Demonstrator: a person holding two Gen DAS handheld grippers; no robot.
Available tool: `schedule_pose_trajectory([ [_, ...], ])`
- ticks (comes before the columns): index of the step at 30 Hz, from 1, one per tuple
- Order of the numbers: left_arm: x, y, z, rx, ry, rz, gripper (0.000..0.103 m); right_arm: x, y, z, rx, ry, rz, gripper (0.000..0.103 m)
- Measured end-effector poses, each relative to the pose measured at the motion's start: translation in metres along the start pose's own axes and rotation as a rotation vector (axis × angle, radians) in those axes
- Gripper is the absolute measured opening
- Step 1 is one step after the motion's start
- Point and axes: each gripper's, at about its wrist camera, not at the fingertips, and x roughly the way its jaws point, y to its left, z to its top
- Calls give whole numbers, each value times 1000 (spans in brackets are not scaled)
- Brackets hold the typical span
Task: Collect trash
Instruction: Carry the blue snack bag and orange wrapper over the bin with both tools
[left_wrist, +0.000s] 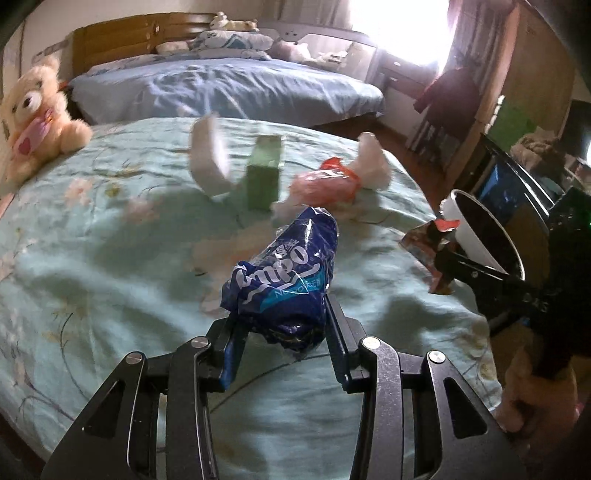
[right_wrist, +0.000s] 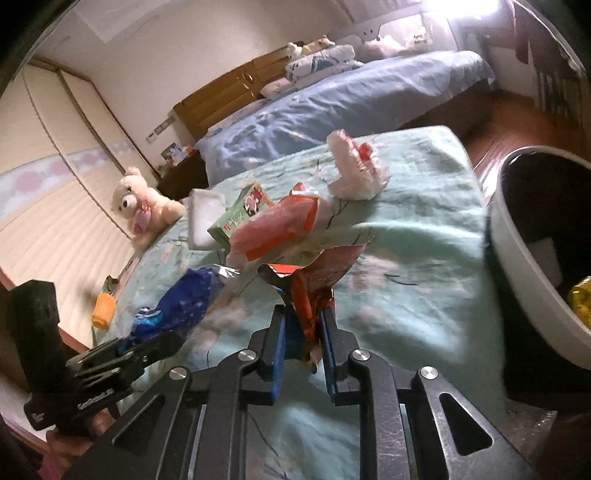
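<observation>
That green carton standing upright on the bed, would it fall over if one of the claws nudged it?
Probably. The green cardboard carton stands on its narrow end on the soft, rumpled floral quilt, so a nudge would likely tip it. Lying among the trash, it is likely empty and light, though its flat sides should stay stiff under a grip.

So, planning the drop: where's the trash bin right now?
In the right wrist view the bin stands at the right edge, beside the bed's corner.

Blue-and-white wrapper (left_wrist: 280, 280) — floral mint bedspread (left_wrist: 92, 258)
</observation>
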Motion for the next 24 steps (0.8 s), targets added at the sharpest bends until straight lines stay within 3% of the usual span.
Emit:
schedule_pose_trajectory([
  [9,10,-35,4,87,20,-70,38,-38,-16,-7,31,-90,-68,17],
  [24,18,-90,22,203,3,-182,38,-77,-42,-18,80,-164,-197,17],
])
